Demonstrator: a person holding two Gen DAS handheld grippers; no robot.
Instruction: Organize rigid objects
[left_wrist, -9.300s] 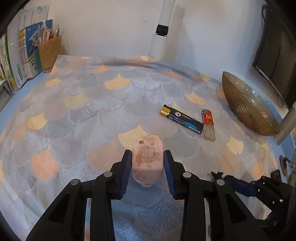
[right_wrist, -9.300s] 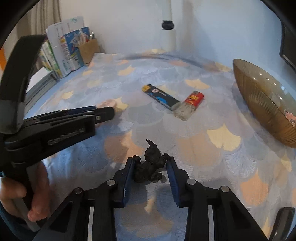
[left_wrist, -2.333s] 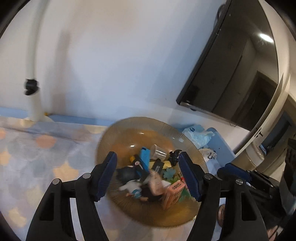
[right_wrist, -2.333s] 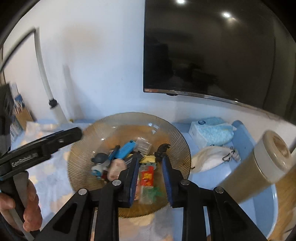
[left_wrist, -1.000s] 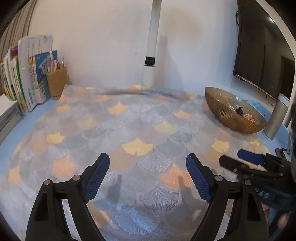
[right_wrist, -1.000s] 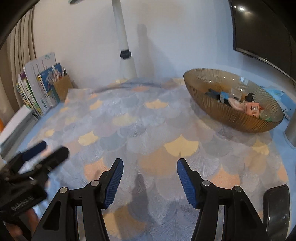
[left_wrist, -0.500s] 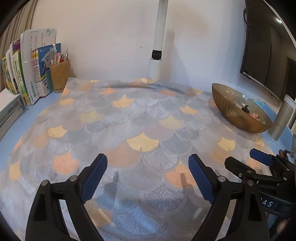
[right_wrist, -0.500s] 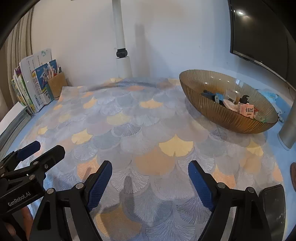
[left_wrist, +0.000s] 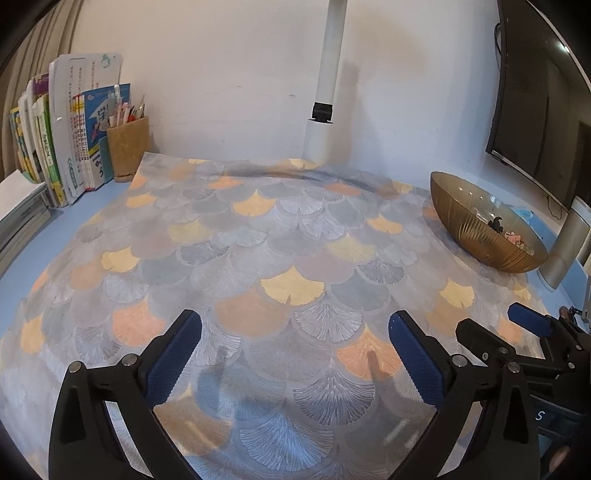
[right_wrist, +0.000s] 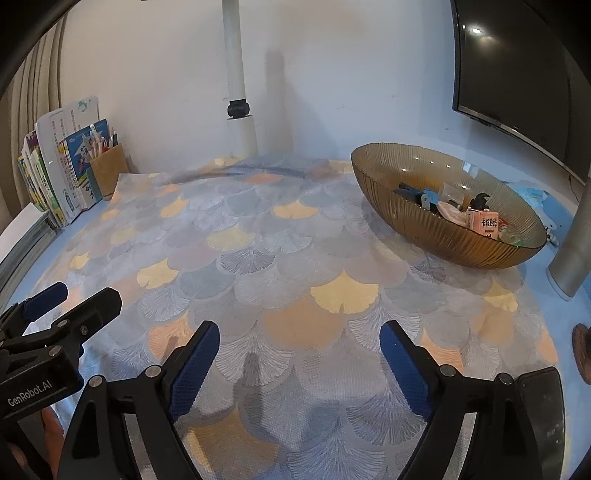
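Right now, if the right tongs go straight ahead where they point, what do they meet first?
Probably the bare scale-patterned mat: the open, empty right tongs point down at it. The ribbed amber glass bowl lies off to the right.

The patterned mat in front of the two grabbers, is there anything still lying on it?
No: in the right wrist view the patterned mat lies bare, and the small items sit in the amber bowl.

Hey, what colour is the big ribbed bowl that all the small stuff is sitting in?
The bowl is translucent amber-brown; the right wrist view shows it best.
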